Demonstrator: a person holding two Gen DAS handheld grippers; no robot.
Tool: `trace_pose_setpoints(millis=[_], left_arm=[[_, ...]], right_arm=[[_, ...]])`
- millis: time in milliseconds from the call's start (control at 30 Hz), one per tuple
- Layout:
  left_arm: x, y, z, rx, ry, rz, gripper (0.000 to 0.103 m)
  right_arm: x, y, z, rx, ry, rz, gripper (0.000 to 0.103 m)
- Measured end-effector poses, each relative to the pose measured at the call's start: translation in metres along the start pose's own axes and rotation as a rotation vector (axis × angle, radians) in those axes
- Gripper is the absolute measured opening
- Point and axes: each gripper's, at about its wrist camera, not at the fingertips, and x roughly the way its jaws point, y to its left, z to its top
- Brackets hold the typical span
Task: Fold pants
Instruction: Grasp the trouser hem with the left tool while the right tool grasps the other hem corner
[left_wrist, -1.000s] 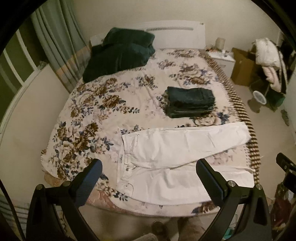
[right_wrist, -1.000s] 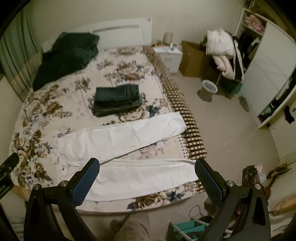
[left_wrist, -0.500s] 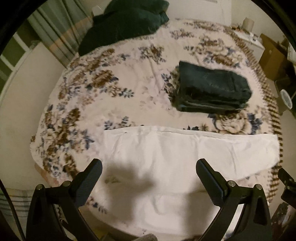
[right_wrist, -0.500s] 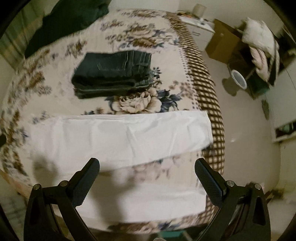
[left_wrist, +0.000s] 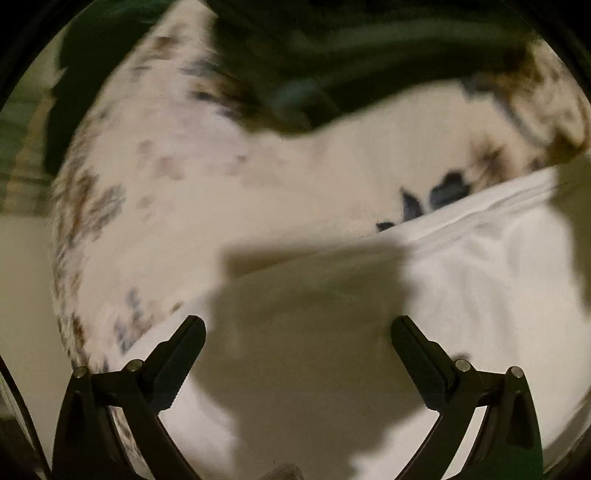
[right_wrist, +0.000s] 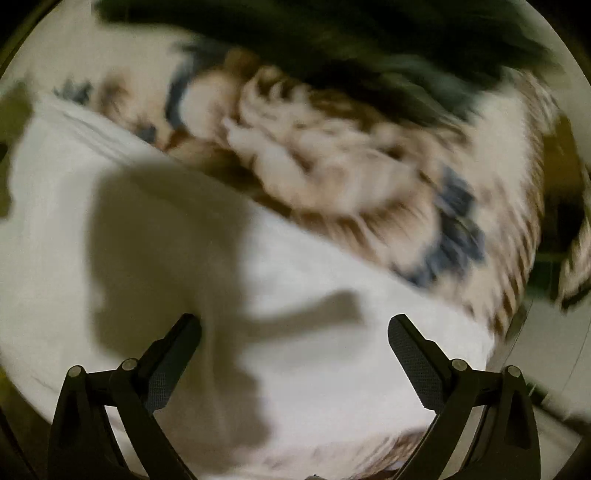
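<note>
Floral bedspread (left_wrist: 155, 206) now blurred and close, white pants (right_wrist: 332, 295) filling view, left gripper (left_wrist: 297, 354) and right gripper (right_wrist: 293, 350) spread wide

Left gripper (left_wrist: 297, 332), black two-finger, with its jaws spread wide and nothing between them, above blurred white cloth pants (left_wrist: 480, 295) that lie ahead of and to the right of the jaws. A dark shadow (left_wrist: 314, 314) falls on the cloth between the jaws. Beyond and to the left of the jaws lies a cream floral-patterned bedspread (left_wrist: 166, 203), with a folded dark green garment (left_wrist: 332, 74) farther ahead.
</note>
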Motion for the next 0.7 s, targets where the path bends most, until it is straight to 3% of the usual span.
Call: trace_pose_setpoints(millis=[100,167,200,233,267,300,333,367,467,700], left_arm=[[0.027,0.008,0.011,0.04,0.051,-0.129,0.103],[0.029,0.015,0.015,0.041,0.035,-0.188,0.102],[0.026,0.017,0.015,0.057,0.007,-0.212,0.101],[0.024,0.017,0.013,0.073,-0.001,-0.221,0.093],[0.018,0.015,0.009,0.102,-0.021,-0.251,0.077],[0.01,0.014,0.005,0.133,-0.044,-0.266,0.069],[0.004,0.012,0.003,0.154,-0.054,-0.267,0.052],[-0.002,0.012,-0.001,0.17,-0.063,-0.268,0.037],[-0.021,0.023,-0.01,0.163,-0.093,-0.256,0.018],[-0.104,0.061,-0.064,0.066,-0.26,-0.255,0.011]], right_arm=[[0.01,0.004,0.021,-0.072,-0.025,0.063,0.086],[0.011,0.004,0.027,-0.08,-0.037,0.091,0.075],[0.01,0.007,0.027,-0.085,-0.049,0.101,0.065],[0.009,0.009,0.026,-0.084,-0.062,0.111,0.053],[0.006,0.01,0.024,-0.079,-0.07,0.112,0.048],[0.003,0.011,0.022,-0.064,-0.082,0.116,0.034],[0.0,0.012,0.019,-0.041,-0.095,0.124,0.02],[-0.004,0.009,0.016,-0.008,-0.105,0.128,0.018],[-0.016,0.0,0.003,0.068,-0.144,0.136,0.008],[-0.08,-0.005,-0.045,0.222,-0.298,0.083,0.007]])
